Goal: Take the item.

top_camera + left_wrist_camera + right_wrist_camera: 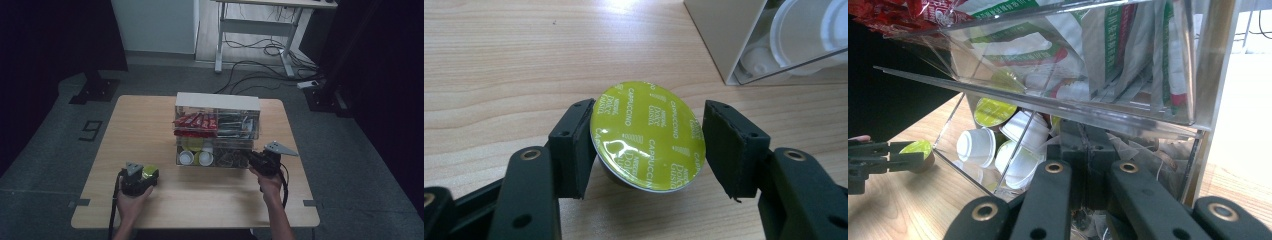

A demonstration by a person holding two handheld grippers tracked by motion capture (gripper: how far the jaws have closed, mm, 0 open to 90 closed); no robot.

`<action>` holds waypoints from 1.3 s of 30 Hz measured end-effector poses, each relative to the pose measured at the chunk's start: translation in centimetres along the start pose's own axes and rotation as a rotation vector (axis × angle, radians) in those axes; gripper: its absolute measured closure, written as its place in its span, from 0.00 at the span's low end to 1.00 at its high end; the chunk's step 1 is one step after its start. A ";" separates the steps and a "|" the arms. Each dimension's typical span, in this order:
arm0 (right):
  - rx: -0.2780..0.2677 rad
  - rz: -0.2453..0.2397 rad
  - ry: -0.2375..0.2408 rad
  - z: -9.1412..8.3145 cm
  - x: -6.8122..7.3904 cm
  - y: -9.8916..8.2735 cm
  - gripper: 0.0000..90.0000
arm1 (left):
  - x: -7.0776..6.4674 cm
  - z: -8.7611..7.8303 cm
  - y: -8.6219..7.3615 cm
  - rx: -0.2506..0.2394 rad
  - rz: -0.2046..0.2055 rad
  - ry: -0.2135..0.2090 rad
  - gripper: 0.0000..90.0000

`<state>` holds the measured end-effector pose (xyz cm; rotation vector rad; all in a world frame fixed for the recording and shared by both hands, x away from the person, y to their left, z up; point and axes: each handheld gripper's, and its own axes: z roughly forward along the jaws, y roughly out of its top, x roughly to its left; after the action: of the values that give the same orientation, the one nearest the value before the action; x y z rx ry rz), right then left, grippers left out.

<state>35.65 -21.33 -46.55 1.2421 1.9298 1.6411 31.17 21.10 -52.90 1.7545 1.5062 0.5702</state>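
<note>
A coffee capsule (pixel 649 125) with a yellow-green foil lid sits between the pads of my left gripper (pixel 646 142), which is shut on its rim just above the wooden table (pixel 145 120). From above, that gripper (pixel 142 177) and the capsule (pixel 148 173) are at the front left. My right gripper (pixel 254 158) is shut, with its tips (pixel 1084 150) at the front of the clear organizer's (pixel 217 101) lower right compartment. I cannot tell whether they pinch anything there. The right gripper view also shows the left gripper (pixel 878 156) and its capsule (pixel 918 148) at far left.
The organizer holds red sachets (pixel 195 120) and paper packets (pixel 1128 55) on its upper tier. Below are white and green capsules (pixel 975 145) on the left and tea bags (pixel 1148 155) on the right. Bare wood lies along the front edge between my hands.
</note>
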 end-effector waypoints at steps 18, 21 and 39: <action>0.006 0.002 -0.002 0.1 0.0 -0.2 0.99 | 0.1 0.0 -0.7 0.038 0.023 -0.024 0.28; 0.009 0.003 -0.005 0.1 0.0 -0.3 0.99 | 0.1 -0.7 -0.8 0.018 0.024 -0.038 0.26; -0.044 -0.017 -0.028 -1.0 0.9 0.1 0.99 | 1.1 -3.3 -2.7 -0.059 -0.007 -0.045 0.28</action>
<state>34.43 -21.28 -45.93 1.2219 1.8725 1.6398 27.22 23.08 -53.08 1.7053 1.4495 0.5628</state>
